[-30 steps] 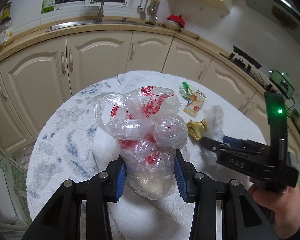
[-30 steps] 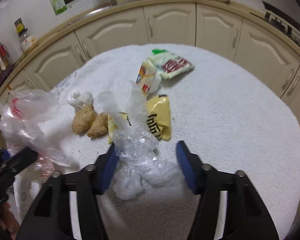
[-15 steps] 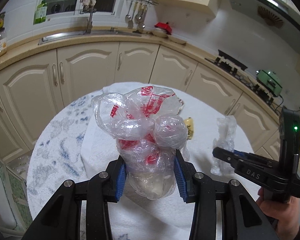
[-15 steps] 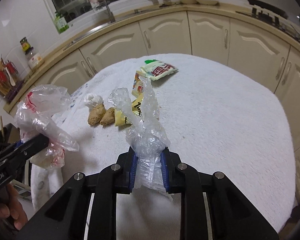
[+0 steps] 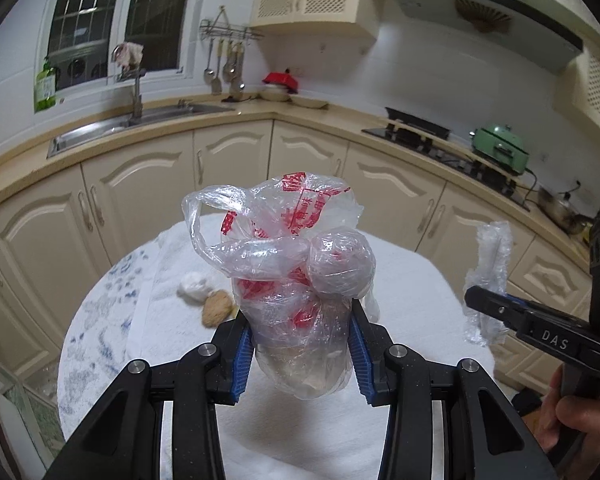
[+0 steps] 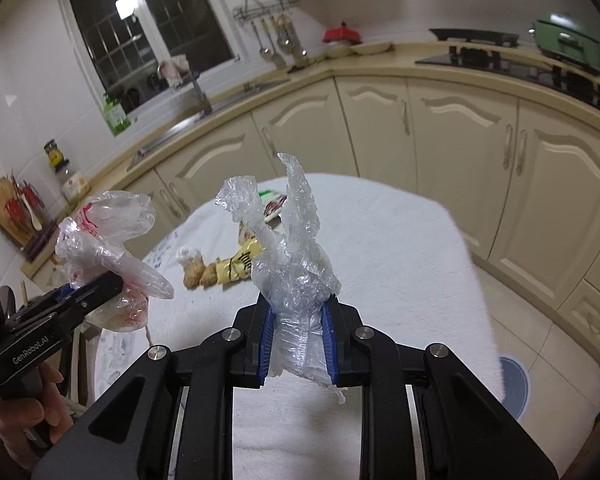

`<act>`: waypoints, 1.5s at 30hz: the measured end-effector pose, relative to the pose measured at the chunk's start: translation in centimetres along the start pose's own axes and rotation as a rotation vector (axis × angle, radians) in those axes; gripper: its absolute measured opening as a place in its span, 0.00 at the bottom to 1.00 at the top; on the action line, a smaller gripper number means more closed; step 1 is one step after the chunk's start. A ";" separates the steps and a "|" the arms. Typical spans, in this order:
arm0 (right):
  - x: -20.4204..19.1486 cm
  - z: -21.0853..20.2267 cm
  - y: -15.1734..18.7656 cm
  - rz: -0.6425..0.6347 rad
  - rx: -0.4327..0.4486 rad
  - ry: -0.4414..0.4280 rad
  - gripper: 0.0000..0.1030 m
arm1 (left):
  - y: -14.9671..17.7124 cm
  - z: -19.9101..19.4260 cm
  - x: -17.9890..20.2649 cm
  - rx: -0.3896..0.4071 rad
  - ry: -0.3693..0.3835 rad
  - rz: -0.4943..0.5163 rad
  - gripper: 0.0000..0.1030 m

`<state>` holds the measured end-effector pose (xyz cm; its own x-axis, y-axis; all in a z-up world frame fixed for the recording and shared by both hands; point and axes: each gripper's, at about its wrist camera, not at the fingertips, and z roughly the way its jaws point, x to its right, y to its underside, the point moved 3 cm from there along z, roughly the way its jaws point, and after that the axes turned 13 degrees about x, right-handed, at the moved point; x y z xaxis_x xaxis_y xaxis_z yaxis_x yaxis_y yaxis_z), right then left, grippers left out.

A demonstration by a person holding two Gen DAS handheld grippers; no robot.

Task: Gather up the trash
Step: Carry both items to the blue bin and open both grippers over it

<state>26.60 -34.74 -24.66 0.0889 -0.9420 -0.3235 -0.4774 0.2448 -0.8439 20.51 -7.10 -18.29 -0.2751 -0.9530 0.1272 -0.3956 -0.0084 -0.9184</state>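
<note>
Clear plastic wrap (image 6: 296, 264), crumpled, pinched in our right tongs (image 6: 298, 340), held above the bench (image 6: 400, 264). Left tongs (image 5: 300, 350) clamp a knotted clear bag with red print (image 5: 296, 268), also off the bench. Below on the white cloth: a yellow wrapper (image 6: 240, 264), two brown lumps (image 6: 199, 276), a white wad (image 6: 186, 255), farther back a red-and-green packet (image 6: 274, 204). Cream cabinets (image 6: 440, 132) behind.
</note>
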 end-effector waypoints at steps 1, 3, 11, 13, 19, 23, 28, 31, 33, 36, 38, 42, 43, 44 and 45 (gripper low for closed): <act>0.5 -0.7 -0.3 0.006 0.015 0.006 0.20 | -0.2 -0.1 0.5 0.005 0.006 0.008 0.37; 1.5 -1.9 -0.8 0.017 0.041 0.020 0.20 | -0.6 -0.4 2.0 0.023 0.025 0.030 0.37; 7.3 -7.8 -2.3 0.081 0.144 0.124 0.21 | -1.6 0.0 7.9 0.062 0.133 0.093 0.37; 9.0 -9.4 -2.6 0.097 0.165 0.161 0.21 | -1.5 0.4 9.7 0.061 0.169 0.106 0.37; 13.5 -13.5 -2.6 0.141 0.213 0.276 0.21 | -1.2 1.6 14.8 0.056 0.270 0.141 0.37; 16.7 -15.3 -2.0 0.178 0.216 0.343 0.21 | -0.6 3.2 17.9 0.030 0.340 0.164 0.37; 20.7 -16.4 0.0 0.241 0.192 0.410 0.21 | 0.0 7.1 21.7 -0.034 0.415 0.174 0.37; 22.7 -16.1 1.2 0.275 0.170 0.429 0.21 | 0.8 9.8 23.9 -0.092 0.452 0.194 0.37; 24.3 -15.6 2.3 0.309 0.148 0.438 0.21 | 1.4 11.4 25.6 -0.129 0.487 0.215 0.37; 26.7 -14.7 4.1 0.354 0.113 0.454 0.21 | 3.2 14.8 28.6 -0.215 0.515 0.243 0.37; 28.5 -13.6 5.6 0.388 0.074 0.466 0.21 | 3.7 17.3 30.3 -0.270 0.523 0.256 0.37; 31.9 -11.5 8.6 0.470 0.004 0.474 0.22 | 6.3 22.6 34.1 -0.402 0.524 0.298 0.37; 32.8 -11.1 9.2 0.495 -0.005 0.476 0.22 | 6.6 23.7 34.7 -0.428 0.527 0.301 0.37; 33.5 -10.7 9.7 0.515 -0.015 0.475 0.22 | 7.2 25.0 35.5 -0.457 0.529 0.312 0.37; 34.1 -10.2 10.2 0.535 -0.026 0.472 0.22 | 7.5 26.2 36.3 -0.479 0.528 0.325 0.37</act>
<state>15.90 -66.74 -39.96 -0.5483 -0.6947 -0.4656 -0.3712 0.7011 -0.6089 30.46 -49.72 -30.40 -0.7751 -0.6135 0.1512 -0.5252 0.4925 -0.6939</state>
